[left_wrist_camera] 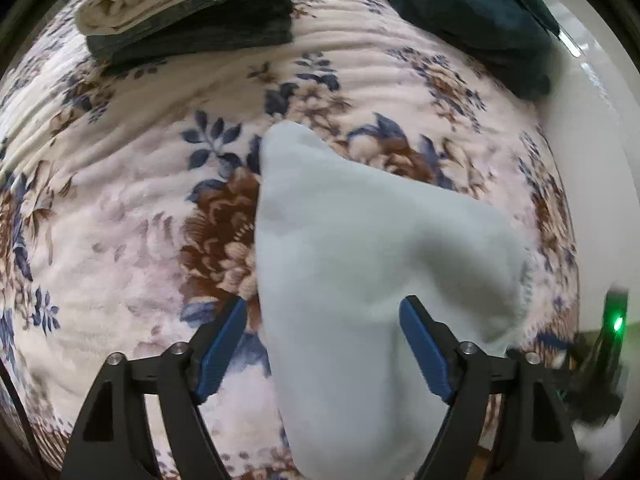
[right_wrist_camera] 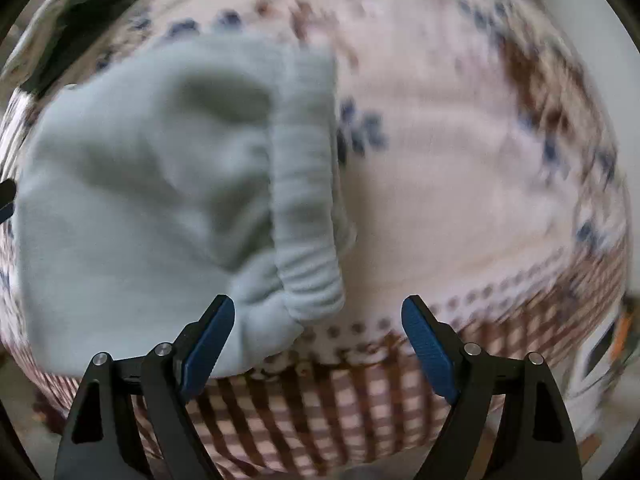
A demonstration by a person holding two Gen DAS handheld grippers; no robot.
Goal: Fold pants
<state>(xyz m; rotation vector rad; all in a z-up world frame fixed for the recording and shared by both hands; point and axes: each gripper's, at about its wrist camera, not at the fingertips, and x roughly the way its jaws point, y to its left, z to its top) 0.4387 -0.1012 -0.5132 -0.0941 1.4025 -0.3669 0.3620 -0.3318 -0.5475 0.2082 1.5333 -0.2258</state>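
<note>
Pale grey-blue fleece pants (left_wrist_camera: 352, 248) lie on a floral blanket (left_wrist_camera: 120, 184). In the left wrist view the cloth runs between the fingers of my left gripper (left_wrist_camera: 322, 344), whose jaws stand wide apart and open. In the right wrist view the pants (right_wrist_camera: 152, 200) lie left of centre with the ribbed waistband (right_wrist_camera: 306, 184) on their right side. My right gripper (right_wrist_camera: 318, 340) is open, its left finger beside the pants' near edge. This view is motion-blurred.
A stack of folded dark green and cream clothes (left_wrist_camera: 188, 8) sits at the far left of the bed. A dark teal garment (left_wrist_camera: 480, 12) lies at the far right by the white wall (left_wrist_camera: 588, 160). A brown checked sheet (right_wrist_camera: 320, 412) hangs at the near bed edge.
</note>
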